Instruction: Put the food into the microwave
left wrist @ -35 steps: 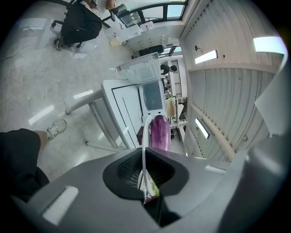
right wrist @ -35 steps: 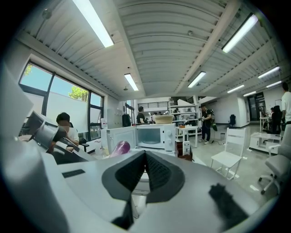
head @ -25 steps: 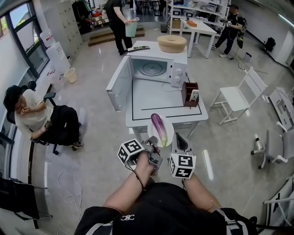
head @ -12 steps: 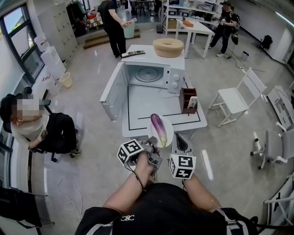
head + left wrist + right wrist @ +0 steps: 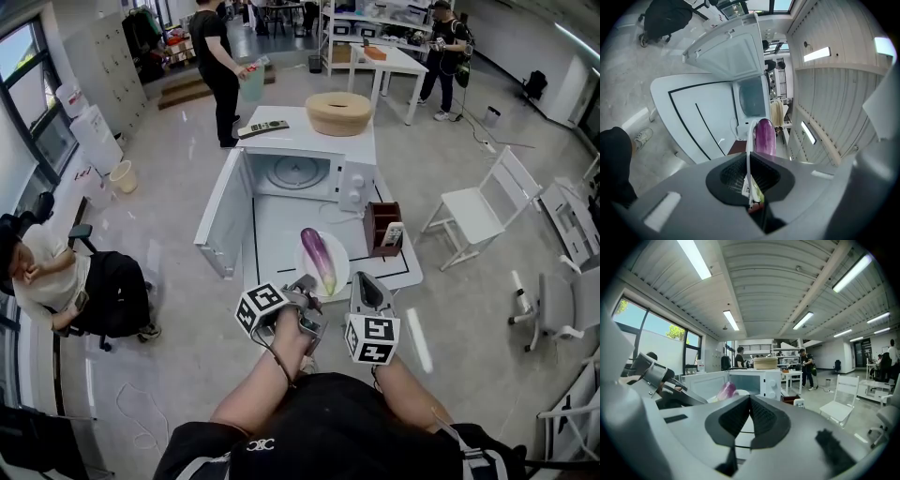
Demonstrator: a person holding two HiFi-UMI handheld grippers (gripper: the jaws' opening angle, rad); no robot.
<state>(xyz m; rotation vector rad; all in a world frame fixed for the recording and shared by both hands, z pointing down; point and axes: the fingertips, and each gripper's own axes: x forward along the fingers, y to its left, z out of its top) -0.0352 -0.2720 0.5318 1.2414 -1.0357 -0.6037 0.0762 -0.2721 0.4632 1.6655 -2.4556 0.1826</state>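
Note:
A purple eggplant (image 5: pixel 319 260) lies on a white plate (image 5: pixel 339 273) held over the front edge of the white table (image 5: pixel 281 230). My left gripper (image 5: pixel 305 287) is shut on the plate's near rim (image 5: pixel 749 140); in the left gripper view the eggplant (image 5: pixel 764 136) sits just beyond the pads. My right gripper (image 5: pixel 364 282) hangs beside the plate's right side, shut, with nothing between its pads (image 5: pixel 761 416). The white microwave (image 5: pixel 359 183) stands at the table's far end, its door (image 5: pixel 220 211) swung wide to the left and its cavity facing me.
A brown wooden caddy (image 5: pixel 385 227) stands on the table's right side. A round tan object (image 5: pixel 338 111) and a remote (image 5: pixel 262 127) lie on top of the microwave. A white chair (image 5: pixel 473 211) is at the right, a seated person (image 5: pixel 56 281) at the left.
Both grippers and the plate with the eggplant have moved forward toward the microwave; the plate now hangs over the table's front edge. Neither gripper's jaws changed.

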